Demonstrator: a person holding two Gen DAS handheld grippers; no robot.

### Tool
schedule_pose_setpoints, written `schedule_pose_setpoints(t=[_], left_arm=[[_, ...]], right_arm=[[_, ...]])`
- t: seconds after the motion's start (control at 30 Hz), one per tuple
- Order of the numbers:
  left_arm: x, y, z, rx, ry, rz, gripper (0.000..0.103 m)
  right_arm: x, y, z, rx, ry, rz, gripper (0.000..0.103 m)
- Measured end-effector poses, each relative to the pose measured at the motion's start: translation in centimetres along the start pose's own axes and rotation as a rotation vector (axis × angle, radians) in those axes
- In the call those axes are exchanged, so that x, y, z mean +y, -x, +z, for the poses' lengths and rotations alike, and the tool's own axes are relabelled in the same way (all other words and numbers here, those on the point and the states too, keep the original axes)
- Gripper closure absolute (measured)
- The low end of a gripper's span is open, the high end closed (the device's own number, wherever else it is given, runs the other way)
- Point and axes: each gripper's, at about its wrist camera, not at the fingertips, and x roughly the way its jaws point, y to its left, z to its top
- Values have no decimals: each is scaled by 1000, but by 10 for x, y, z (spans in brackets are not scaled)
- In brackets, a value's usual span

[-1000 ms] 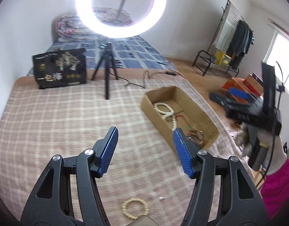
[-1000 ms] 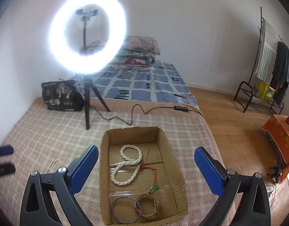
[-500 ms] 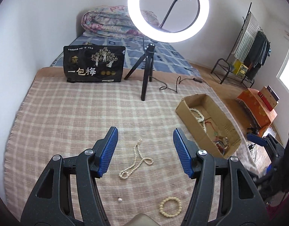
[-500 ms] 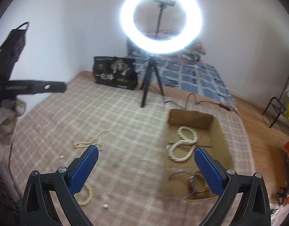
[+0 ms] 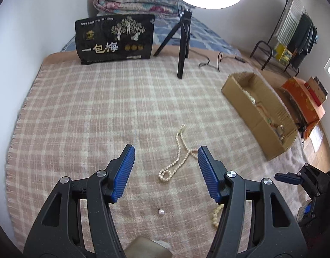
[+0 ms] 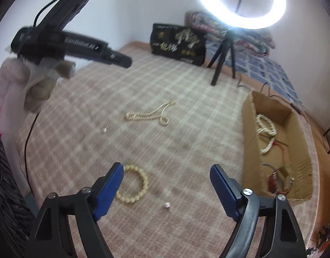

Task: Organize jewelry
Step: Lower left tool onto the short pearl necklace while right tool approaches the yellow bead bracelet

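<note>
A pearl necklace (image 5: 177,158) lies on the plaid blanket (image 5: 100,107) just ahead of my open, empty left gripper (image 5: 166,173); it also shows in the right wrist view (image 6: 151,114). A cream bead bracelet (image 6: 133,184) lies by the left finger of my open, empty right gripper (image 6: 166,190), and part of it shows in the left wrist view (image 5: 215,215). A loose pearl (image 5: 161,211) lies near both grippers (image 6: 167,205). The cardboard box (image 6: 302,163) on the right holds a rope necklace (image 6: 265,132) and bangles.
A ring light on a tripod (image 5: 183,49) and a black bag (image 5: 115,39) stand at the blanket's far side. A cable (image 5: 210,61) runs beside the tripod. Another small bead (image 6: 104,129) lies left of the necklace. The left gripper's body (image 6: 63,43) hangs at upper left.
Both grippers have swung left, away from the box, and lowered toward the blanket. The necklace, bracelet and loose pearl have come into close view. Both stayed open.
</note>
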Motion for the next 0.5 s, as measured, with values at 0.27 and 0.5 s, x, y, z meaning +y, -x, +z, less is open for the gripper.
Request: schedule_pose_setpoints(t=[0.27, 0.5], left_arm=[[3, -24, -18, 72, -2, -35, 41], [7, -48, -27, 142, -4, -57, 41]], right_arm=[[21, -37, -7, 103, 67, 59, 41], [15, -58, -9, 151, 60, 67, 47]])
